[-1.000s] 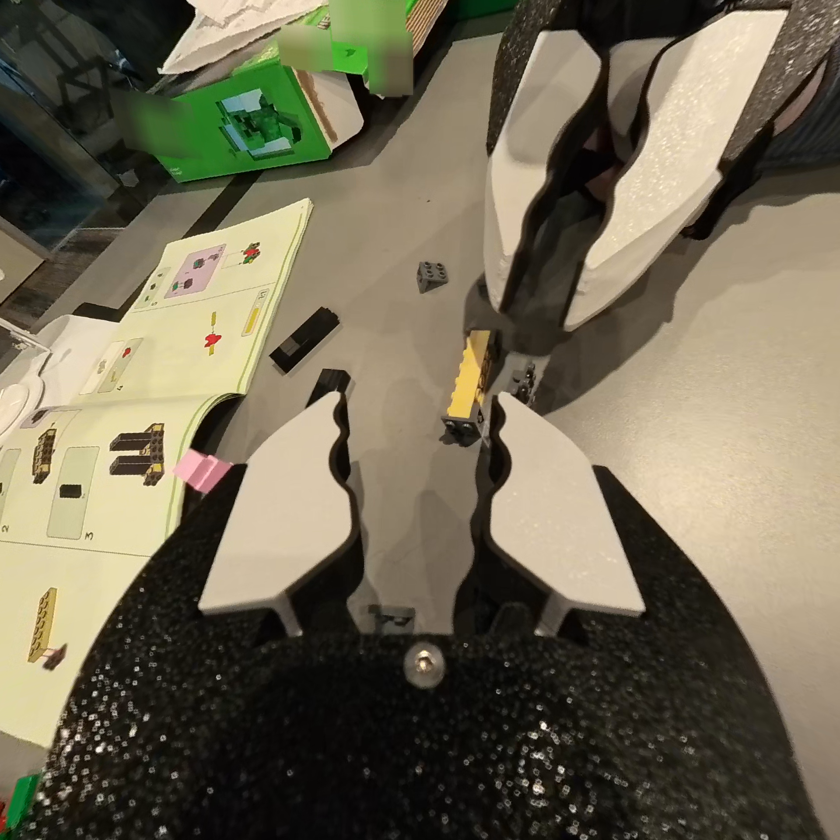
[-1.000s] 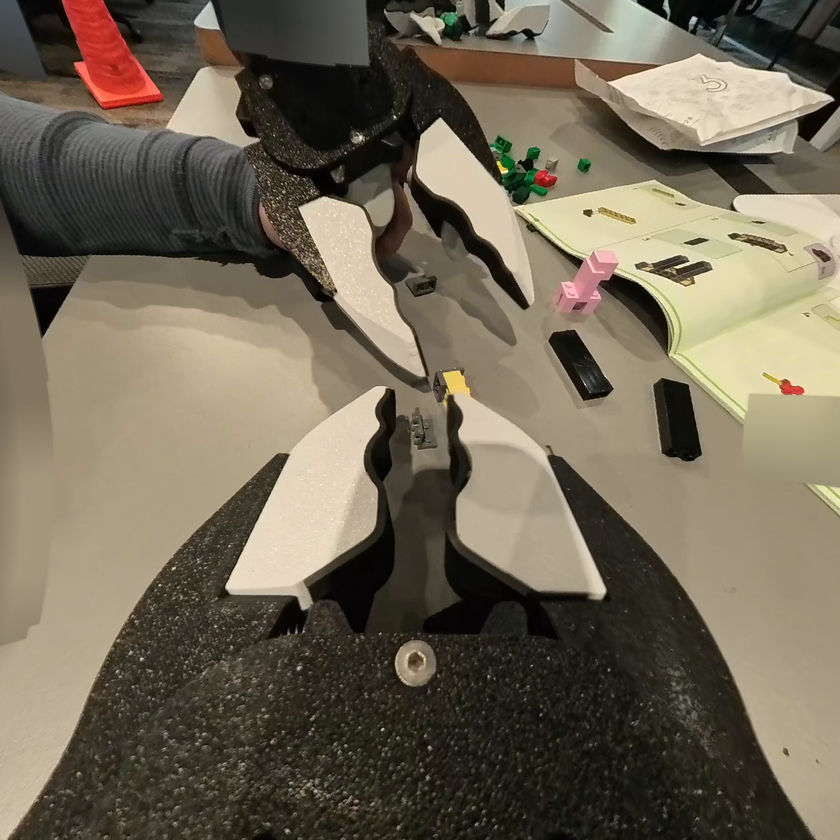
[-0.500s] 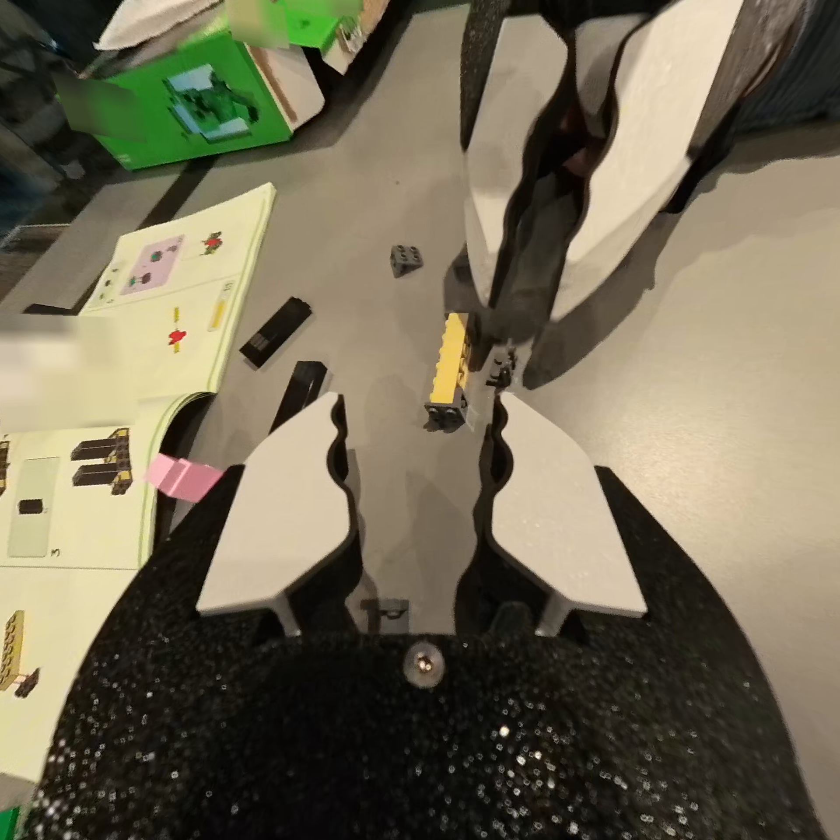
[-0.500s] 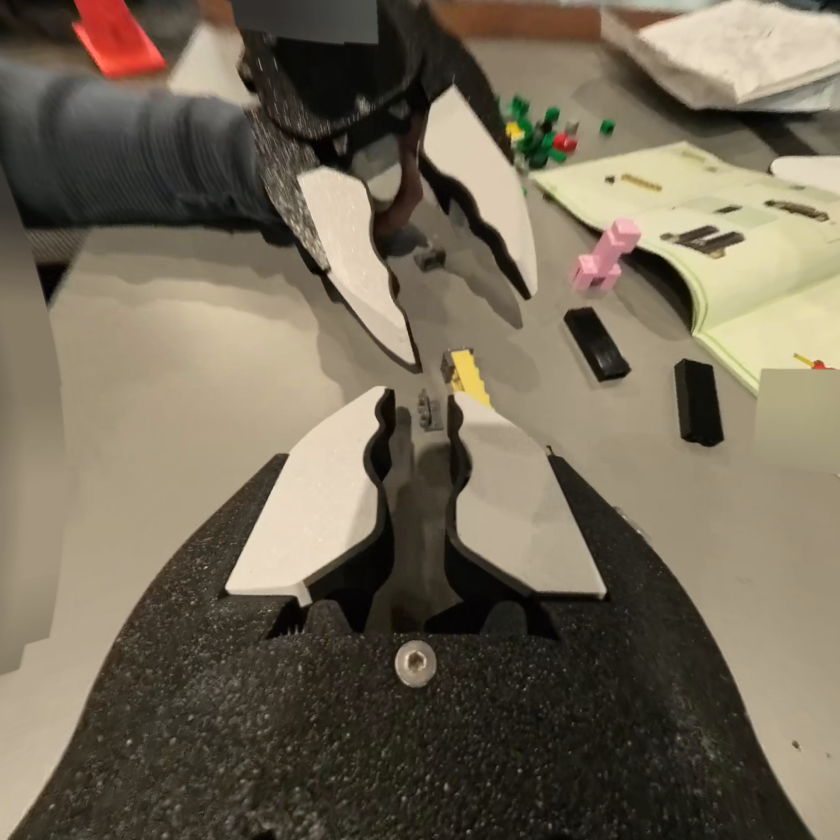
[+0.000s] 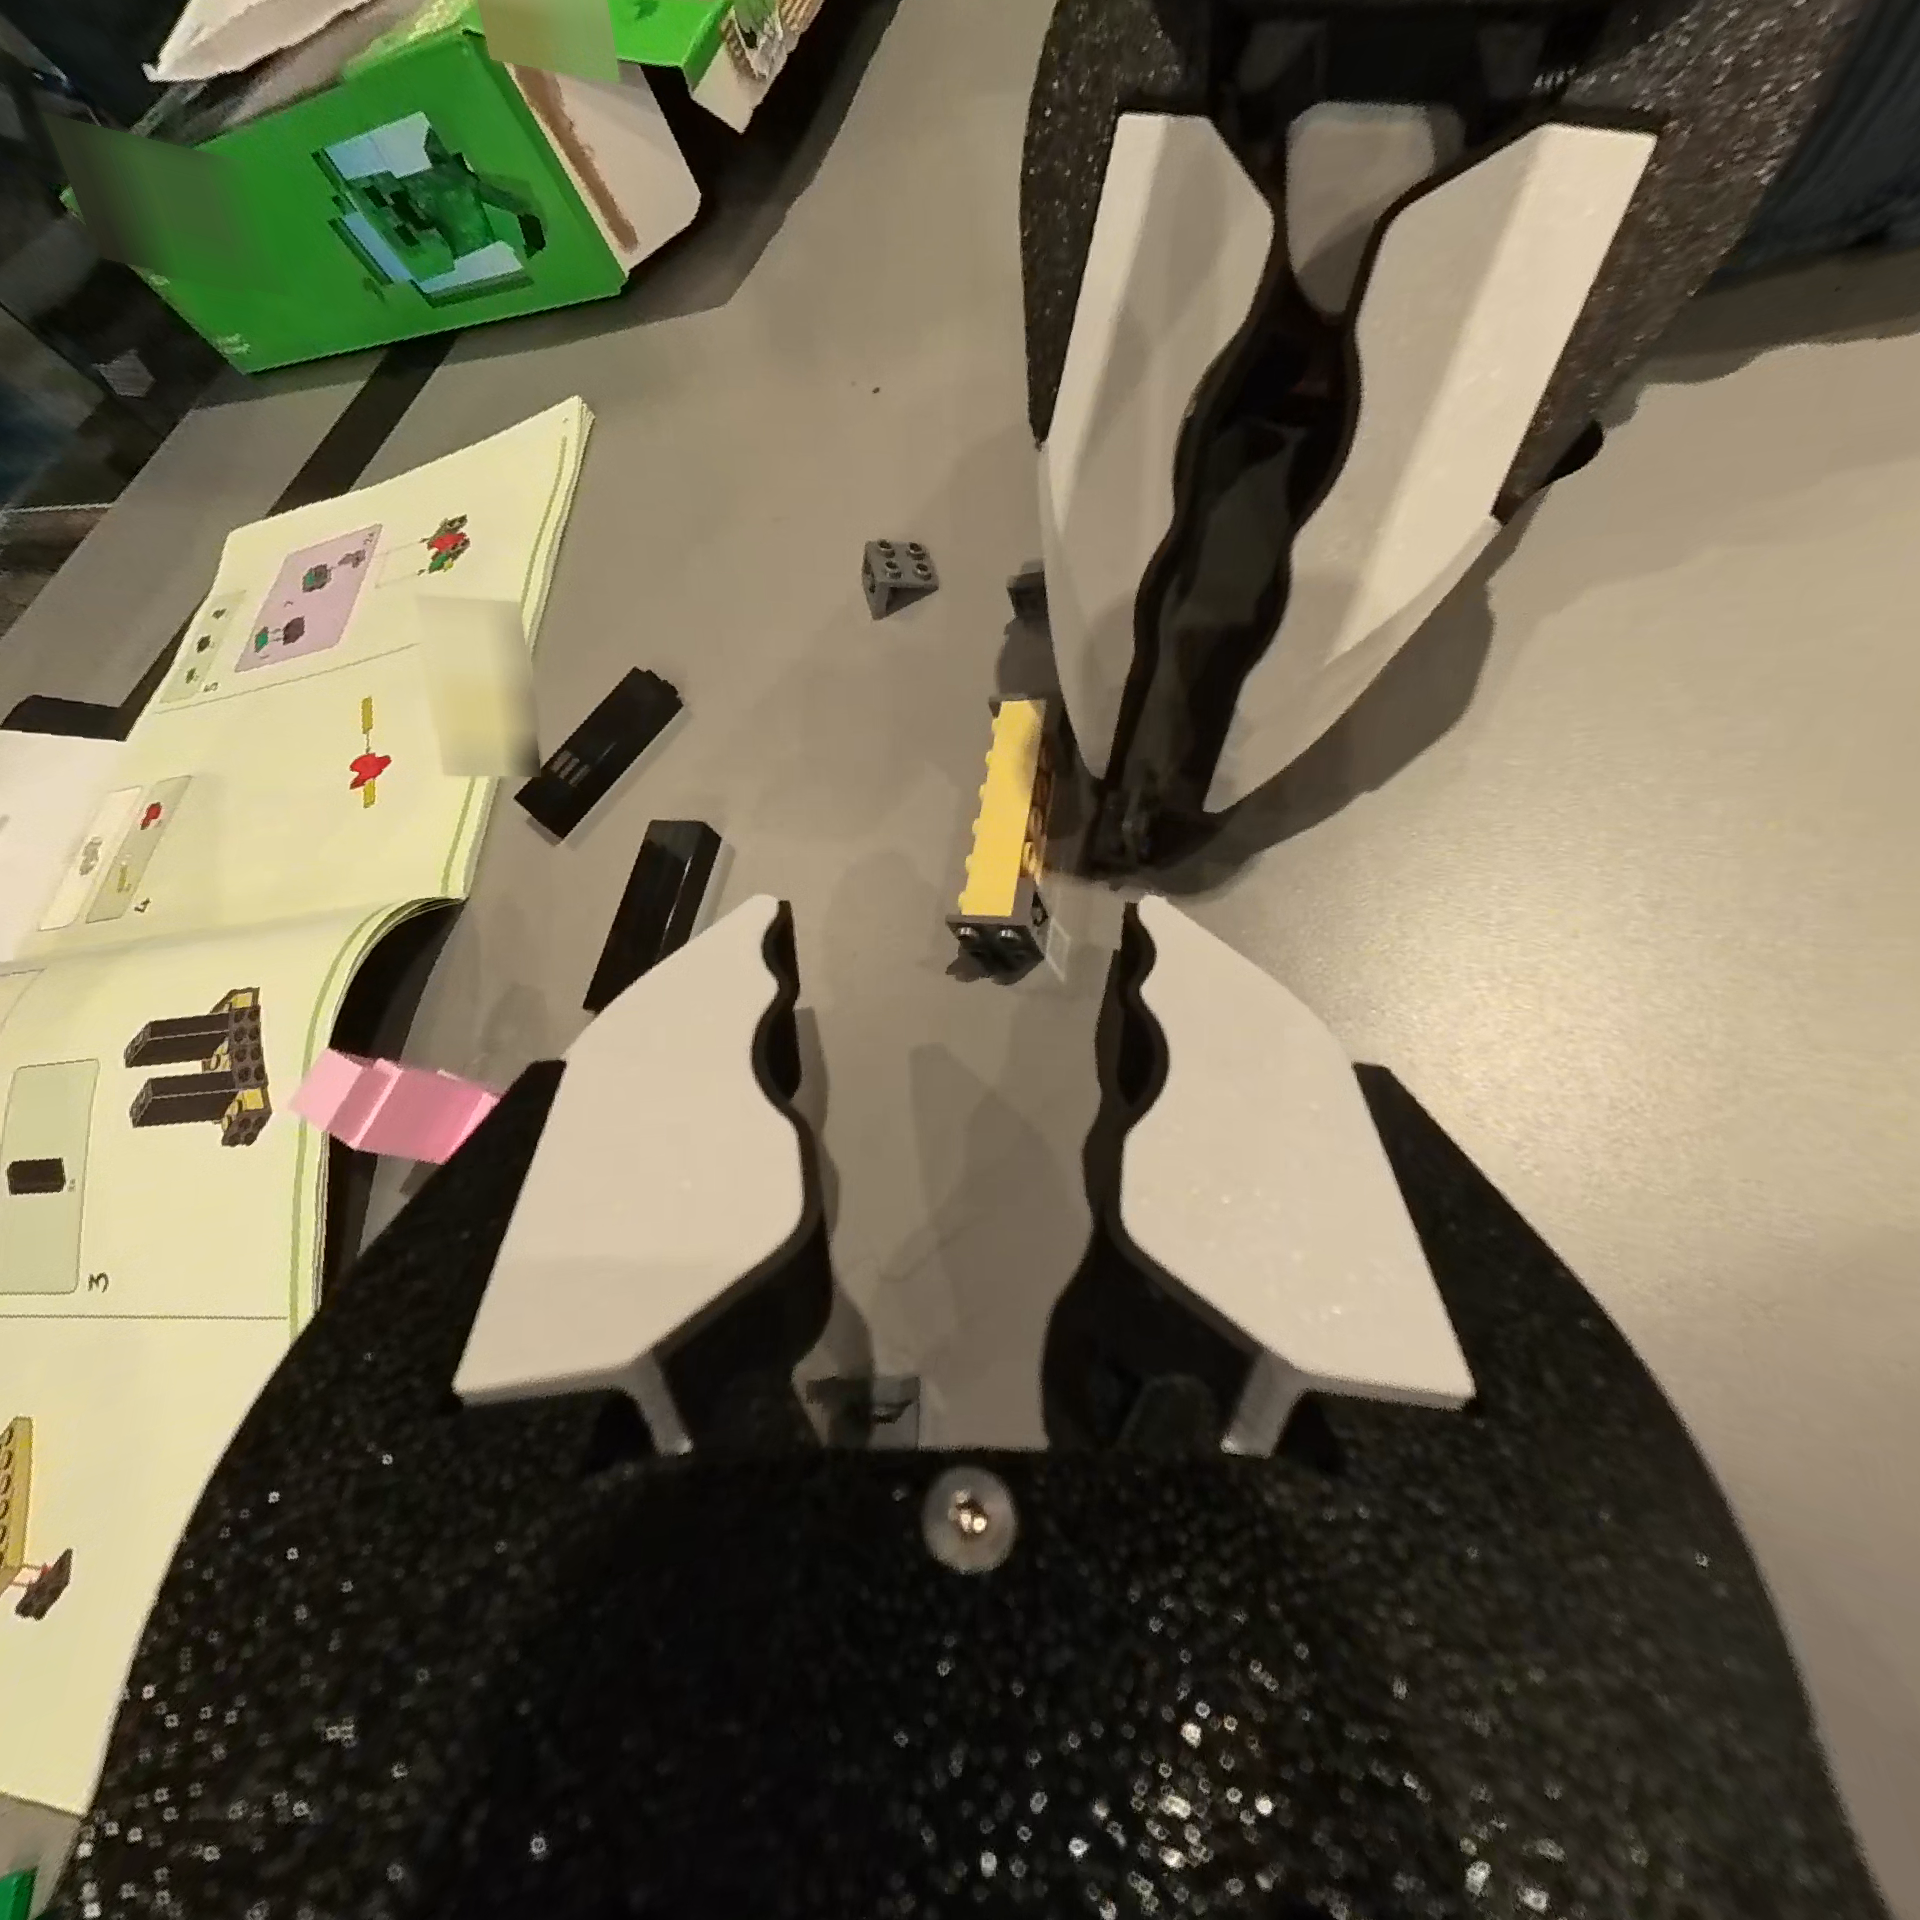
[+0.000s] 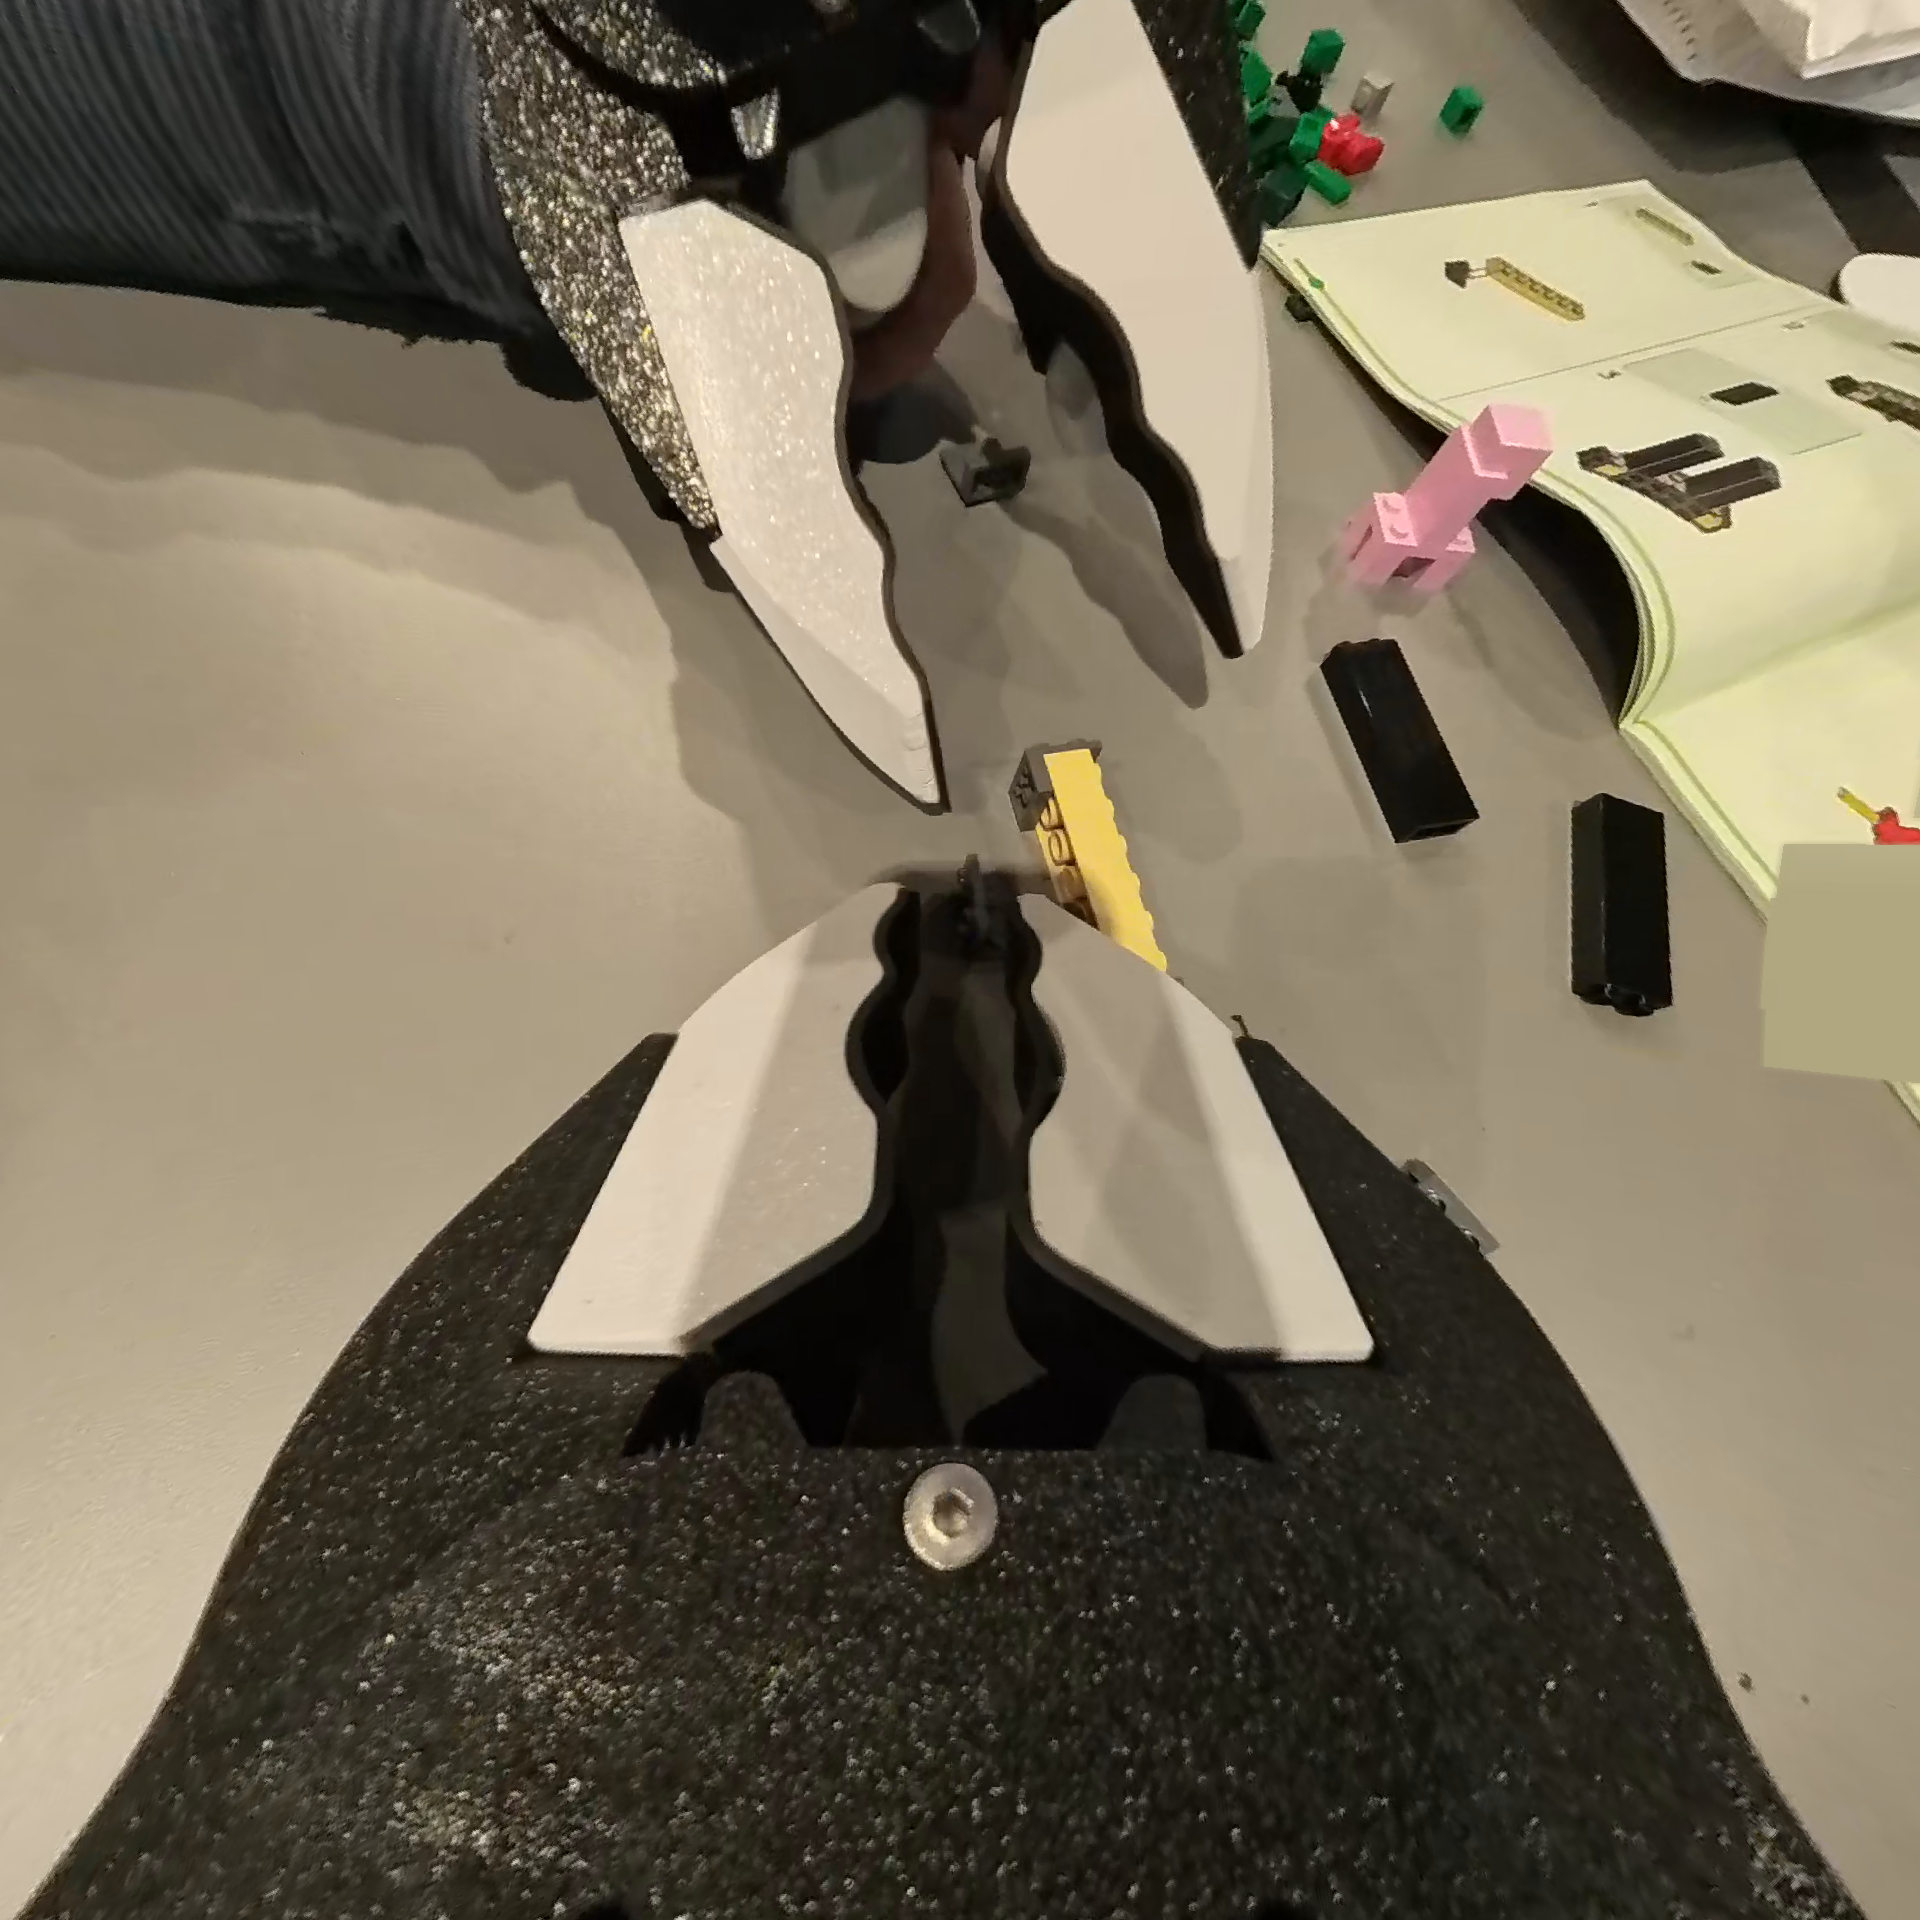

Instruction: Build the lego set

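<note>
A yellow plate (image 5: 1003, 821) with a dark grey brick (image 5: 997, 935) at its near end lies on the grey table. It also shows in the right wrist view (image 6: 1091, 862). My right gripper (image 6: 977, 899) is shut on a small dark grey piece (image 6: 975, 909), right beside the plate, low at the table. In the left wrist view the right gripper (image 5: 1138, 836) stands just right of the plate. My left gripper (image 5: 958, 920) is open and empty, its tips on either side of the plate's near end. It appears open in the right wrist view (image 6: 1081, 717).
Two long black bricks (image 5: 601, 753) (image 5: 660, 914) lie left of the plate, by a pink figure (image 5: 395, 1112) and the open instruction booklet (image 5: 312, 727). A grey bracket (image 5: 902, 577) lies farther off, a green box (image 5: 395, 229) beyond. Loose green and red pieces (image 6: 1309, 135) lie far back. Across from one pair of fingers to the other is roughly 4 centimetres.
My right gripper has closed on the small dark grey piece that lay between its open fingers. The left gripper stays open and has drawn slightly nearer the plate.
</note>
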`<action>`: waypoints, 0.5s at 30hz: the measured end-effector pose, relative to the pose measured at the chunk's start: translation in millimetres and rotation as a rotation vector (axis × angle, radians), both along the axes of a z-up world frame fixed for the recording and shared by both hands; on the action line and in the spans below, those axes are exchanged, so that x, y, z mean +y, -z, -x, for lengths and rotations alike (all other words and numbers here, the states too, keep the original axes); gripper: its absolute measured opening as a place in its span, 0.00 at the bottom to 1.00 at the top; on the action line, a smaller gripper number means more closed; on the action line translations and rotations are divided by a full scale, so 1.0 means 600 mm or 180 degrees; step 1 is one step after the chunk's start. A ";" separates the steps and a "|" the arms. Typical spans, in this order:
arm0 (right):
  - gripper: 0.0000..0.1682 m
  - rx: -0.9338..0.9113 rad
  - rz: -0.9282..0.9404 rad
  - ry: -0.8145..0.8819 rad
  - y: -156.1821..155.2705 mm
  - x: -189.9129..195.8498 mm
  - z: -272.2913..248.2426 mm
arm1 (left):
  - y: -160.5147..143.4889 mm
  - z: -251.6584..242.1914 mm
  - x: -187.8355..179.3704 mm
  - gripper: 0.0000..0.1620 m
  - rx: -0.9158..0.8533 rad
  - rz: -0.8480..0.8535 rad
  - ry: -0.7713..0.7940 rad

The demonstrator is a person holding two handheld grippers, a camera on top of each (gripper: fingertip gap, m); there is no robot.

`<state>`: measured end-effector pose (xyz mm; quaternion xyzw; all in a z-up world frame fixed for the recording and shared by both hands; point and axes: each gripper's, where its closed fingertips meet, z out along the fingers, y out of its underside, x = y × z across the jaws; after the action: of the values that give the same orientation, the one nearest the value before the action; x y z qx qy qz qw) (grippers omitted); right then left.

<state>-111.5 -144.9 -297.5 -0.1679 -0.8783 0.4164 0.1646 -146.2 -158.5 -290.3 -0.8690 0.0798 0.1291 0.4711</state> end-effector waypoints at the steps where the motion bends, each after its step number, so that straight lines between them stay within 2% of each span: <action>1: 0.09 -0.0011 0.0001 -0.0001 0.000 0.000 0.000 | 0.001 0.000 0.000 0.36 0.0003 0.0007 0.0004; 15: 0.05 -0.0042 0.0031 0.0021 0.000 0.001 0.002 | 0.002 -0.002 0.001 0.36 0.0012 0.0023 0.0021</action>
<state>-112.6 -144.1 -297.3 -0.1743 -0.8768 0.4189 0.1593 -145.0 -157.8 -291.6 -0.8702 0.0840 0.1288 0.4682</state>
